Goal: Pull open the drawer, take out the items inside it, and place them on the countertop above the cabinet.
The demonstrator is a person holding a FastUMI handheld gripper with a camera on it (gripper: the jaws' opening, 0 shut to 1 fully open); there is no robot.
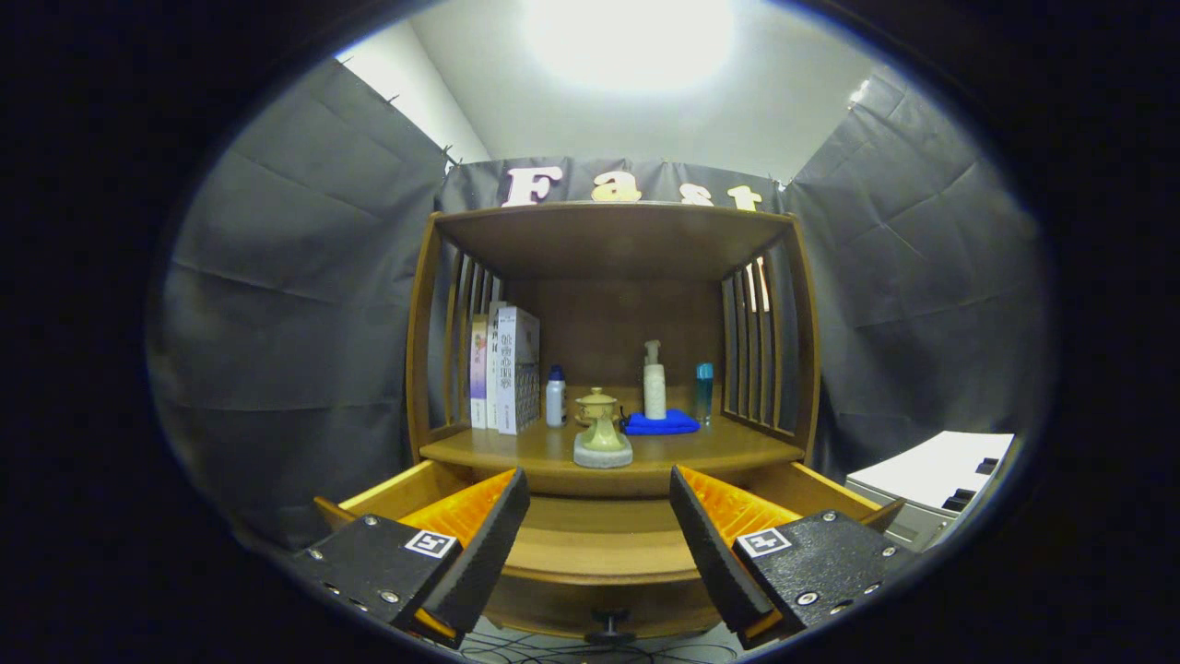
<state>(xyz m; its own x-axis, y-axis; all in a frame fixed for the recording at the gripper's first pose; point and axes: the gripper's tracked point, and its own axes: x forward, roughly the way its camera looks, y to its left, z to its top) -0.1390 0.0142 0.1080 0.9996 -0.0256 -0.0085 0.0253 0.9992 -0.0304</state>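
Note:
The wooden drawer point(599, 553) stands pulled out toward me below the cabinet's countertop point(719, 452); the part of its floor I see between my fingers is bare wood. Its knob point(608, 632) shows under the front panel. My gripper point(599, 530) hovers open above the drawer, fingers wide apart, nothing between them. On the countertop just beyond the fingers sits a small pale ornament point(603, 443) on a round grey base, with a lidded ceramic cup point(596, 404) behind it.
Upright books point(505, 369) stand at the shelf's left with a small white bottle point(555, 397) beside them. A pump bottle point(654, 380), a blue cloth point(660, 423) and a blue tube point(704, 392) sit to the right. A white unit point(931, 484) stands right of the cabinet.

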